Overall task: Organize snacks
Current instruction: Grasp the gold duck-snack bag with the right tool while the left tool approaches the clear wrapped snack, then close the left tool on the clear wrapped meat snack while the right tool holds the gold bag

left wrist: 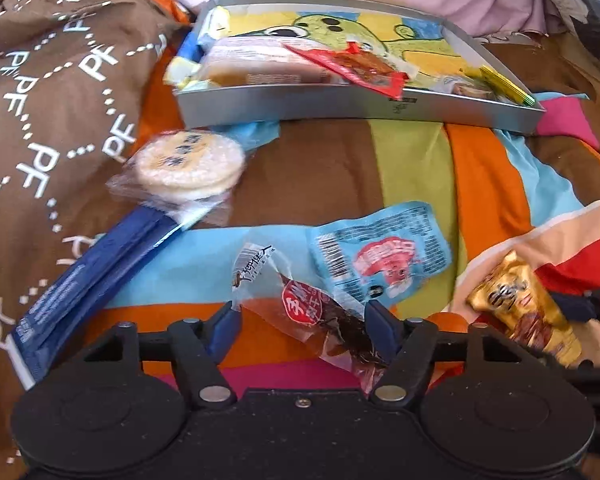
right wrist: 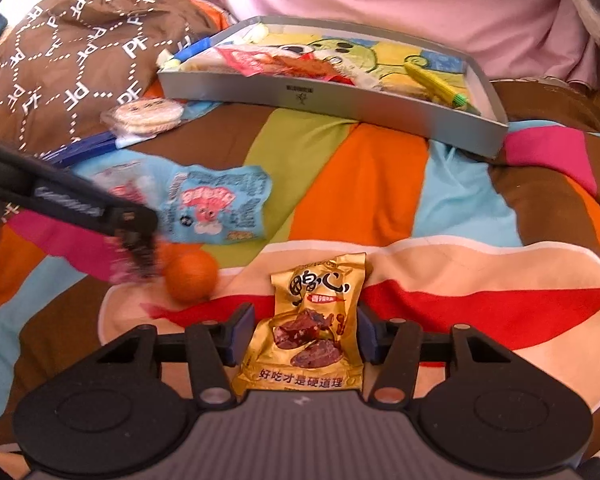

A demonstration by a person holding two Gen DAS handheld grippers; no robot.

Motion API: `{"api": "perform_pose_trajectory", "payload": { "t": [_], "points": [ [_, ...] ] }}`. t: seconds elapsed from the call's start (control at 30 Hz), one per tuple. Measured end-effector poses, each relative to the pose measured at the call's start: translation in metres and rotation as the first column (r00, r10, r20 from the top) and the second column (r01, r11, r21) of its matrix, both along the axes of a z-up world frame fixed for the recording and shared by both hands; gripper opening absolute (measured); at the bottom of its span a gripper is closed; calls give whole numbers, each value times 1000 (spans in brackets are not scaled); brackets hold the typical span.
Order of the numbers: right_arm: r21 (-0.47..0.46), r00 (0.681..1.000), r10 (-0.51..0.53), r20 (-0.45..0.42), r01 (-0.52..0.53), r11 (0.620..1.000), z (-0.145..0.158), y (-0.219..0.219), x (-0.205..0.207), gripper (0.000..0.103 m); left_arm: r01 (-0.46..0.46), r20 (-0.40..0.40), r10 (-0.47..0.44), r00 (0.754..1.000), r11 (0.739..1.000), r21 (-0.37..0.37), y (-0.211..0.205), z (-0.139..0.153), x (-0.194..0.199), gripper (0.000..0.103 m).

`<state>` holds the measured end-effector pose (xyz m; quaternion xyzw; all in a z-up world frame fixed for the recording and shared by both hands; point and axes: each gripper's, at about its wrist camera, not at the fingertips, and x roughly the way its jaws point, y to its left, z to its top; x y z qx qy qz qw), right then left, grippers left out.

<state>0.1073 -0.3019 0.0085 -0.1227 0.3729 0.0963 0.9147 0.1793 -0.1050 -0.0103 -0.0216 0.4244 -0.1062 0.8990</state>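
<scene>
Nearest, at six o'clock in the right wrist view, the right gripper [right wrist: 298, 334] has its jaws spread on either side of a gold foil snack packet [right wrist: 314, 320]; whether the pads already touch it I cannot tell. That packet looks light, crinkly and slippery, so its puffed middle seems a better hold than a flat sealed edge. Likewise, the left gripper [left wrist: 300, 320] is spread around a clear packet of dark dried snack [left wrist: 316, 312], soft and floppy, likely to sag if taken by one end. Further out at one o'clock lies a light blue packet [left wrist: 380, 258]. At ten o'clock a rice cracker pack [left wrist: 190, 166] rests on a dark blue sachet [left wrist: 84, 276]; the crackers are brittle and want a gentle squeeze. Farthest, at twelve, the grey tray [left wrist: 340, 102] already holds several snacks.
</scene>
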Motion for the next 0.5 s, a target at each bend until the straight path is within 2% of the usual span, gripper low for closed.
{"api": "perform_pose_trajectory", "payload": {
  "t": [0.23,0.3,0.5],
  "points": [
    [-141,997,7,80,5,990,-8,9,-2,59,-41,-39,40,998,999,-20,25,-2,-4,67],
    [-168,996,12,91,3,986,-12,13,-1,60,-46,-53,44,998,999,-25,29,-4,-2,71],
    [-127,994,5,111,9,992,-17,12,7,63,-95,-86,88,992,992,-80,30,-11,8,82]
  ]
}}
